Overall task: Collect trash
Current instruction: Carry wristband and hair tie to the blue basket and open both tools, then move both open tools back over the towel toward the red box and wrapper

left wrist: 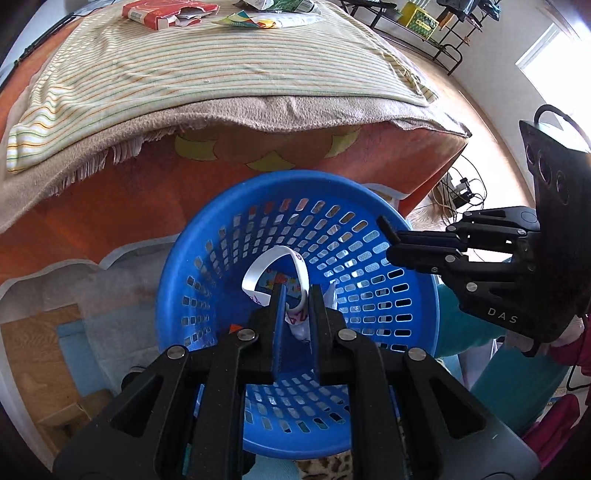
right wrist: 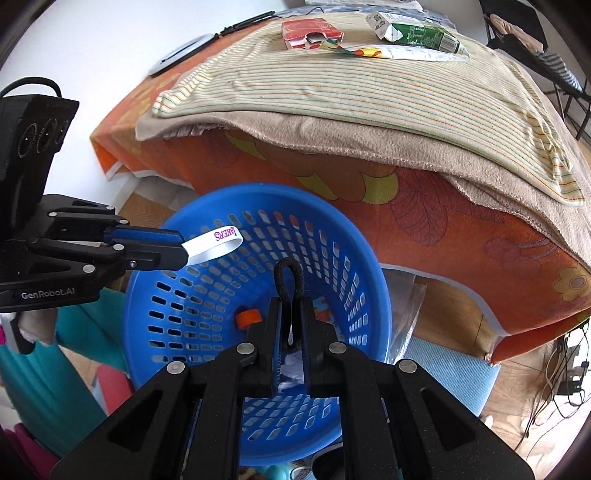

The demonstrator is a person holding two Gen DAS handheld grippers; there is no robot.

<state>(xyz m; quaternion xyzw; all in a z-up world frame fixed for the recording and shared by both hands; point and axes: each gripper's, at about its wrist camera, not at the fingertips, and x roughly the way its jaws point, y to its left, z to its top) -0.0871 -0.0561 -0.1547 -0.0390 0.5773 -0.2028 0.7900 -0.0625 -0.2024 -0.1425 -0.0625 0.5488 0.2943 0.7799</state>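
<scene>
1. The left tool [left wrist: 295, 295] is pressed together on a white wristband [right wrist: 218, 245], a smooth loop printed in purple, held just over the near rim of the blue basket [left wrist: 177, 266].
2. The right tool [right wrist: 291, 306] pinches a black hair tie [right wrist: 290, 275], a fuzzy elastic loop standing upright between its fingers, also above the basket.
3. The basket is round slotted plastic and sits directly below both tools. An orange roll [right wrist: 249, 318] and crumpled white scraps lie at its bottom, partly hidden by the tools.
4. Beyond the basket stands the worktop [right wrist: 424, 221], draped in an orange floral cover under a beige fleece blanket [right wrist: 369, 136] and a striped cloth [right wrist: 332, 88].
5. On its far side lie a torn red carton [right wrist: 310, 31], a green carton [right wrist: 421, 35] and a bright flattened wrapper [right wrist: 354, 50].
6. Right of the right tool, tangled cables [right wrist: 565, 376] cross the wooden floor; the corner there is too distorted to read.
</scene>
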